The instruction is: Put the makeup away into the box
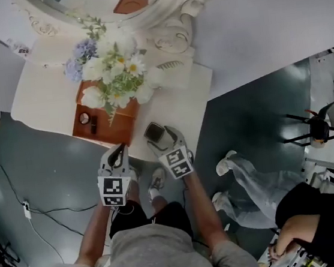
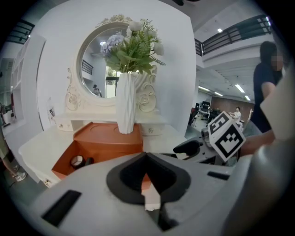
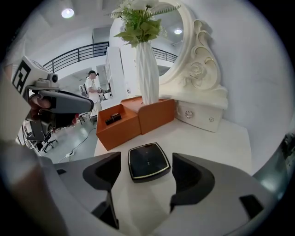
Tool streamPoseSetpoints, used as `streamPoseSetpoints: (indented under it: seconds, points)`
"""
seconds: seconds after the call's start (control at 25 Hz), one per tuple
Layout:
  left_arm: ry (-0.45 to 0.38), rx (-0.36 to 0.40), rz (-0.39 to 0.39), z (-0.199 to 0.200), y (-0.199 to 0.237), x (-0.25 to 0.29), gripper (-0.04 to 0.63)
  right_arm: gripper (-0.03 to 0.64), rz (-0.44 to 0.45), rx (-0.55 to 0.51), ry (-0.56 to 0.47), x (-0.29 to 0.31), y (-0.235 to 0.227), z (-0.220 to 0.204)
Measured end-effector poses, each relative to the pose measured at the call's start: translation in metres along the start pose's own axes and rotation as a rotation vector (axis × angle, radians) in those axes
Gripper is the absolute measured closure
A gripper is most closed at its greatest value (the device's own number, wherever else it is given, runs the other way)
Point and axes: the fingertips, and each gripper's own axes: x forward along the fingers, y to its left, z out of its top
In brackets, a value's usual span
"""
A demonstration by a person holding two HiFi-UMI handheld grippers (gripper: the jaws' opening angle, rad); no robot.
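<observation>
Right claw [image 3: 146, 161] is low over the white table [image 3: 216, 138], jaws spread wide. A black square compact [image 1: 154, 132] lies flat between them, and neither pad touches it. Just beside it, the left claw [image 2: 146, 156] has its jaws pressed together, nothing pinched. Past the compact sits the orange box [image 3: 120, 131], well apart from it. Its open part already holds a small dark tube [image 3: 113, 119] and a little round jar [image 2: 77, 161]. A white vase [image 3: 148, 73] of flowers stands on the box's raised rear part. Behind that is the carved mirror [image 3: 198, 60].
</observation>
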Motion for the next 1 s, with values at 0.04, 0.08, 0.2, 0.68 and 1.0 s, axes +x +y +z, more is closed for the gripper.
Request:
streamPoseSetpoints:
  seconds: [0.04, 0.08, 0.2, 0.68, 1.0]
  points:
    - [0.004, -0.003, 0.002, -0.002, 0.001, 0.001, 0.595, 0.278, 0.005, 0.001, 0.006, 0.003, 0.0, -0.001]
    - [0.007, -0.004, 0.002, -0.003, 0.003, 0.003, 0.594, 0.278, 0.008, 0.002, 0.011, 0.007, -0.001, -0.002]
    - [0.013, -0.011, 0.003, -0.007, 0.007, 0.006, 0.595, 0.278, 0.007, -0.005, 0.03, 0.015, -0.003, -0.007]
    - [0.021, -0.026, 0.008, -0.01, 0.015, 0.011, 0.594, 0.282, -0.011, -0.061, 0.062, 0.022, -0.011, -0.008]
    - [-0.011, -0.029, 0.038, 0.002, 0.025, -0.002, 0.595, 0.291, -0.017, -0.035, 0.033, 0.004, -0.003, 0.009]
